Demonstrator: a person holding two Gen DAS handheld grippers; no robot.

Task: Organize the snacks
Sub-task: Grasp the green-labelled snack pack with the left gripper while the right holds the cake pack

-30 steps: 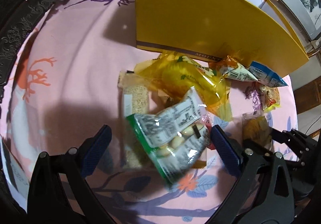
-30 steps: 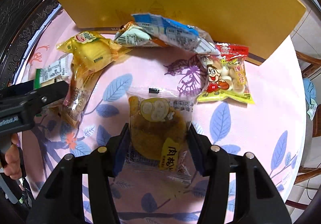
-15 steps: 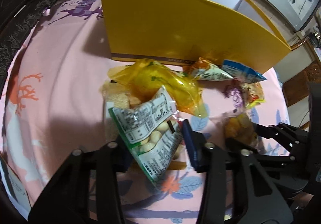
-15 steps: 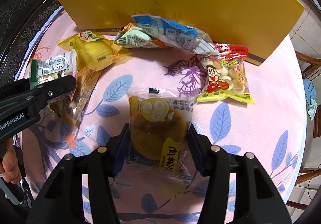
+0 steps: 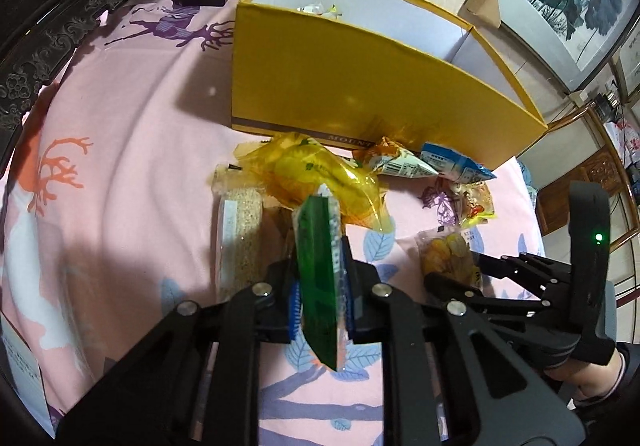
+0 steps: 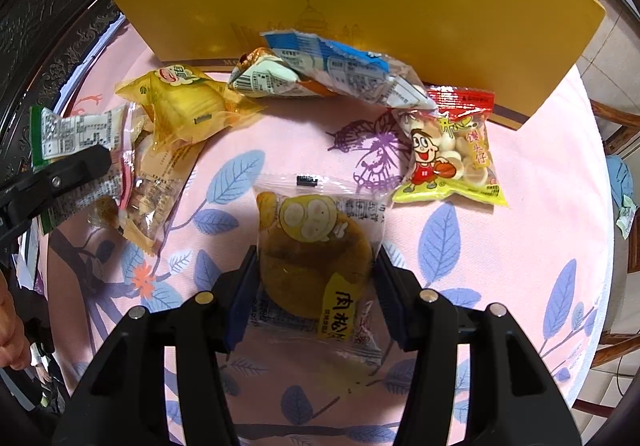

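Green-edged and seen edge-on, the peanut pack [image 5: 320,278] is pinched in my left tool [image 5: 322,310], lifted off the pink surface [image 5: 120,134] and tilted. From the right wrist view its printed white back [image 6: 76,134] shows at the far left, clamped by that tool's black finger [image 6: 60,178]. My right tool [image 6: 312,298] sits low on the surface with its blue pads against both sides of the cake pack [image 6: 316,254], gripping it while it lies flat. Ahead stands the yellow box [image 5: 360,98], open at the top, with a wrapper or two just showing inside. Against its near wall lie the blue pack [image 6: 344,66] and the orange pack [image 6: 268,80], overlapping. Beside them rest the lemon cake [image 6: 180,106] and the cartoon pack [image 6: 448,150]. A sesame bar [image 5: 240,234] lies left of my left tool.
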